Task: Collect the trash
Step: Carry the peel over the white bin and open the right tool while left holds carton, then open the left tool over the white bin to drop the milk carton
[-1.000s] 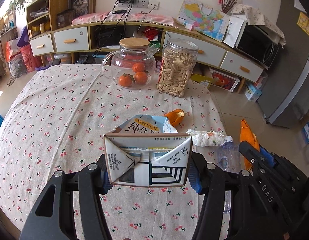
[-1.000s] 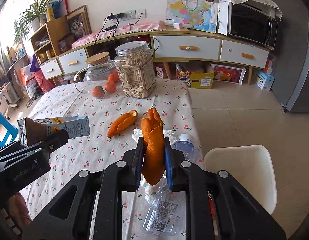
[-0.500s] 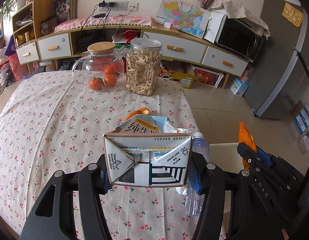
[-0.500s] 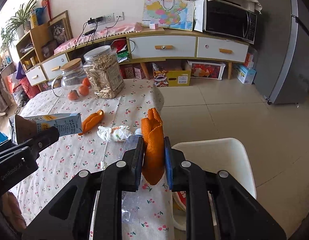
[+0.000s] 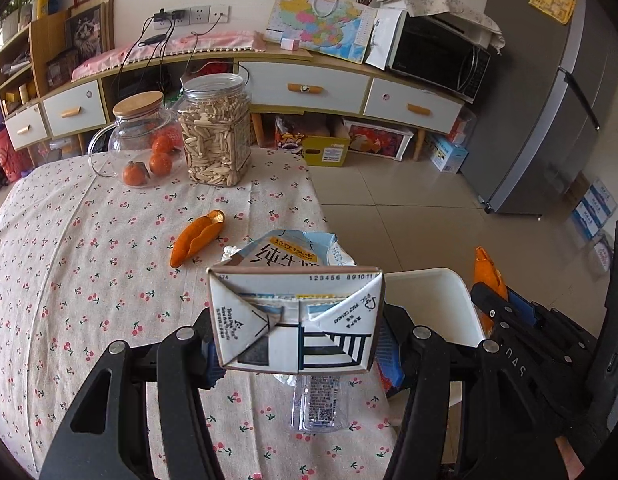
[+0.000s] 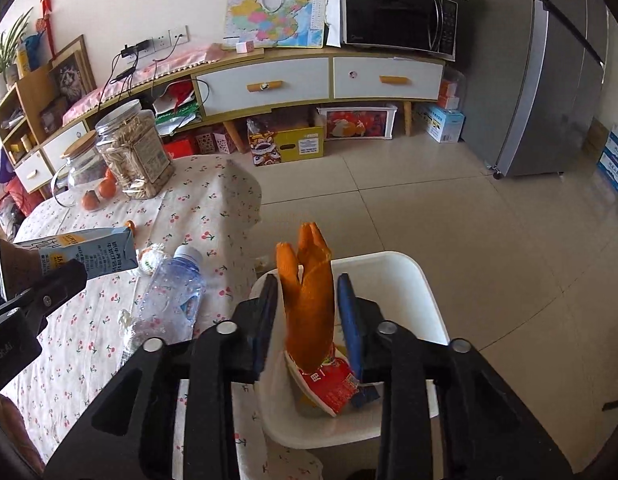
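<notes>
Left wrist view, left to right from the white bin (image 5: 437, 304): a loose orange peel (image 5: 197, 236) lies on the tabletop (image 5: 69, 260) well left of the bin; nearer it, our left hand-held gripper (image 5: 297, 344) clamps the milk carton (image 5: 295, 320) across its folded base, long axis pointing away from the camera. A crushed plastic bottle (image 5: 319, 408) lies on the tabletop below the carton, at the edge next to the bin.

Right wrist view: our right hand-held gripper (image 6: 309, 316) hangs directly over the bin (image 6: 409, 280), which already holds a red wrapper (image 6: 329, 384). Its jaws are opening; the held peel (image 6: 309, 292) stands upright between them, long axis vertical, with a clear gap to the right pad.

Judgement: the peel should drop straight down into the bin; the right hand is the nearer one, and the carton must next travel right.

Versus one second ago: both hands were over the tabletop with the bin barely in view, and the right jaws pinched the peel tightly. The left grip is unchanged.
</notes>
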Demonstrator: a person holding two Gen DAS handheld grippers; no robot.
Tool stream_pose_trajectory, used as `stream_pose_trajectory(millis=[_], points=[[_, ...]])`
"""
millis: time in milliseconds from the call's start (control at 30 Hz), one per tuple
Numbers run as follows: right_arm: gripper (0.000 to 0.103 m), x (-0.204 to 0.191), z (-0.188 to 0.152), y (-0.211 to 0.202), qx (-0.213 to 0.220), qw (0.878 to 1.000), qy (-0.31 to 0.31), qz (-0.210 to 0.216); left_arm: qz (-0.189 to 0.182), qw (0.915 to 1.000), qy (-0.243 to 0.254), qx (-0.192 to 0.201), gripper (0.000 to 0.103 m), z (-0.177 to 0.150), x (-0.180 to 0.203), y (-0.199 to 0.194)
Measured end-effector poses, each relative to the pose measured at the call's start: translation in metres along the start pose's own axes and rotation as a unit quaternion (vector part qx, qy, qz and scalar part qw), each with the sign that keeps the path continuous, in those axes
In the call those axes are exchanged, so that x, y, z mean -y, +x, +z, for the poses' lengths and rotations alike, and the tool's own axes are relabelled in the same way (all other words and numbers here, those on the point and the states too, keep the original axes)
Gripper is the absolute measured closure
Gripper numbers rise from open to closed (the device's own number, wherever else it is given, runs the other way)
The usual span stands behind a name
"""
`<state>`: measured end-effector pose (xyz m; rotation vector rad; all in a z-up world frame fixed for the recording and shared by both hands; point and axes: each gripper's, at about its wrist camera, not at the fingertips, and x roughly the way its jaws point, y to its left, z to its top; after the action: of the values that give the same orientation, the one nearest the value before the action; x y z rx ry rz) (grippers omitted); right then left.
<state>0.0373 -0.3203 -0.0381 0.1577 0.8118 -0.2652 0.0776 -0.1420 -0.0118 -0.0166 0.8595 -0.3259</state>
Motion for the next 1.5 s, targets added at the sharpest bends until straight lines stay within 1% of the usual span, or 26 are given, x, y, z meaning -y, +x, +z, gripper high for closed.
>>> stream_pose_trajectory(millis=[33, 133, 167, 267, 300, 367, 467, 567, 700, 1033, 1067, 1100, 1133, 1167, 1200, 1267, 1333, 1400, 1467, 1500], points=[[0.052, 0.006, 0.0, -0.002, 0.005, 1.0, 0.005, -0.005, -0.003, 1.0, 0.002, -0.001, 0.046, 0.0, 0.004, 0.001], [0.044, 0.025, 0.0, -0.006, 0.011, 1.0, 0.018, -0.019, -0.01, 0.9999, 0.008, -0.005, 0.046, 0.0, 0.017, 0.005], [0.038, 0.032, -0.001, -0.007, 0.012, 0.999, 0.023, -0.026, -0.013, 0.9998, 0.01, -0.007, 0.046, 0.0, 0.022, 0.006], [0.035, 0.052, -0.003, -0.009, 0.012, 0.998, 0.039, -0.042, -0.019, 0.9996, 0.017, -0.01, 0.046, -0.002, 0.036, 0.01], [0.031, 0.06, -0.004, -0.009, 0.011, 0.998, 0.046, -0.046, -0.022, 0.9995, 0.019, -0.012, 0.046, -0.003, 0.041, 0.012], [0.026, 0.073, -0.007, -0.012, 0.012, 0.997, 0.059, -0.055, -0.027, 0.9993, 0.024, -0.014, 0.046, -0.005, 0.05, 0.015], [0.025, 0.09, -0.009, -0.014, 0.012, 0.995, 0.072, -0.066, -0.033, 0.9987, 0.032, -0.02, 0.046, -0.008, 0.064, 0.02], [0.022, 0.104, -0.011, -0.015, 0.014, 0.994, 0.081, -0.079, -0.039, 0.998, 0.042, -0.028, 0.046, -0.012, 0.077, 0.026], [0.021, 0.117, -0.013, -0.016, 0.015, 0.992, 0.079, -0.099, -0.044, 0.9966, 0.06, -0.035, 0.046, -0.02, 0.093, 0.034], [0.017, 0.124, -0.017, -0.017, 0.016, 0.99, 0.063, -0.128, -0.087, 0.9924, 0.068, -0.054, 0.045, -0.027, 0.113, 0.043], [0.016, 0.125, -0.016, -0.017, 0.017, 0.989, 0.063, -0.131, -0.091, 0.9918, 0.068, -0.058, 0.043, -0.028, 0.115, 0.045], [0.013, 0.126, -0.016, -0.018, 0.019, 0.989, 0.064, -0.136, -0.094, 0.9914, 0.069, -0.06, 0.04, -0.029, 0.116, 0.045], [0.012, 0.128, -0.016, -0.019, 0.021, 0.988, 0.065, -0.14, -0.093, 0.9914, 0.07, -0.06, 0.035, -0.029, 0.116, 0.045], [0.009, 0.128, -0.016, -0.02, 0.024, 0.987, 0.066, -0.144, -0.09, 0.9916, 0.072, -0.059, 0.033, -0.029, 0.117, 0.045], [0.009, 0.129, -0.016, -0.02, 0.026, 0.987, 0.066, -0.145, -0.089, 0.9917, 0.073, -0.058, 0.033, -0.029, 0.117, 0.045], [0.009, 0.128, -0.016, -0.021, 0.027, 0.987, 0.066, -0.144, -0.084, 0.9922, 0.072, -0.057, 0.027, -0.029, 0.116, 0.044], [0.007, 0.125, -0.016, -0.021, 0.027, 0.987, 0.064, -0.142, -0.076, 0.9932, 0.071, -0.053, 0.024, -0.029, 0.114, 0.043], [0.007, 0.12, -0.015, -0.021, 0.026, 0.988, 0.06, -0.139, -0.069, 0.9935, 0.074, -0.053, 0.022, -0.029, 0.113, 0.042], [0.007, 0.116, -0.014, -0.02, 0.025, 0.989, 0.055, -0.138, -0.059, 0.9942, 0.074, -0.051, 0.016, -0.03, 0.11, 0.041], [0.007, 0.114, -0.014, -0.02, 0.024, 0.989, 0.052, -0.137, -0.055, 0.9945, 0.073, -0.051, 0.016, -0.029, 0.108, 0.041]])
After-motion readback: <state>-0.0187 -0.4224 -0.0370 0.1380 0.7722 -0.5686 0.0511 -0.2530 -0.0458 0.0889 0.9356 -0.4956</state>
